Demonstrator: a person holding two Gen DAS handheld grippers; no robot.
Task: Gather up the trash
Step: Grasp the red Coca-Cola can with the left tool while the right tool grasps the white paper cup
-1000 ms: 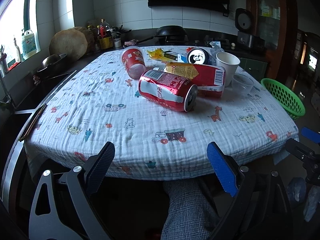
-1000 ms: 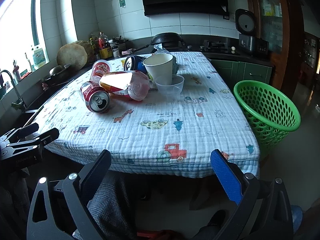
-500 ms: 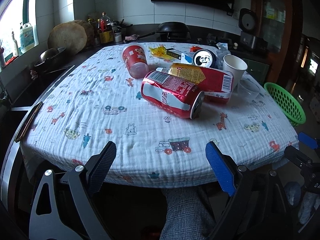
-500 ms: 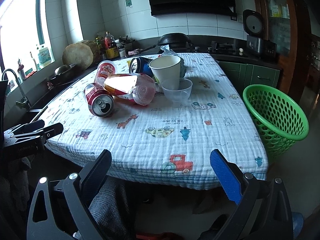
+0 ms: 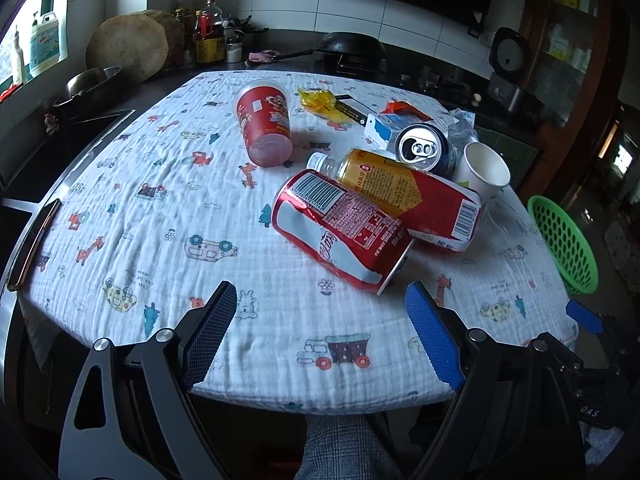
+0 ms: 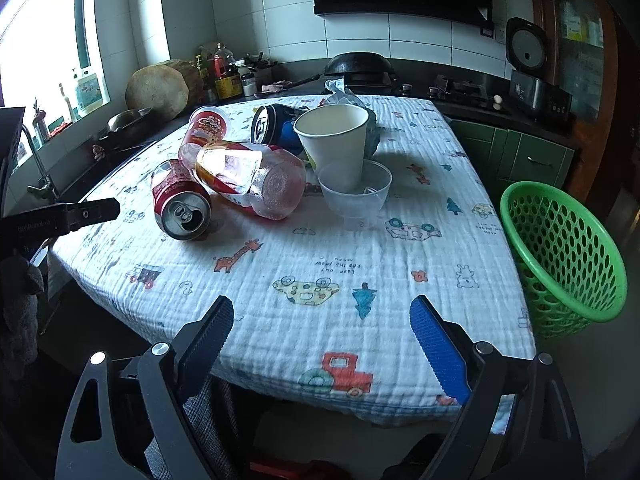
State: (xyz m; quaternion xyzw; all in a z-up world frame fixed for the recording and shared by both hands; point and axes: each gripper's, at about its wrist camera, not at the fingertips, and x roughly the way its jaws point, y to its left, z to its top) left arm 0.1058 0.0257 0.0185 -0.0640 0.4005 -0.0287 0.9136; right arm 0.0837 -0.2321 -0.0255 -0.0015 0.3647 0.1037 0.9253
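Observation:
A red cola can (image 5: 340, 230) (image 6: 180, 204) lies on its side on the printed tablecloth (image 5: 160, 208), against a plastic bottle (image 5: 408, 196) (image 6: 248, 178) with a red and yellow label. Behind them lie a red snack cup (image 5: 264, 124), a blue can (image 5: 424, 150), a white paper cup (image 6: 334, 136) and a clear plastic cup (image 6: 356, 196). My left gripper (image 5: 320, 332) hovers over the near table edge, just short of the cola can, its jaws closing with nothing between them. My right gripper (image 6: 322, 340) is over the near edge too, jaws closing on nothing.
A green plastic basket (image 6: 560, 252) (image 5: 564, 240) stands on the floor right of the table. Yellow and red wrappers (image 5: 320, 100), a small blue and white carton (image 5: 384, 130) and crumpled plastic lie at the table's far side. A counter with sink, bottles and wok runs behind.
Both grippers have moved forward over the table's near edge, so the trash looks closer and larger. The fingers of each stand slightly narrower than before.

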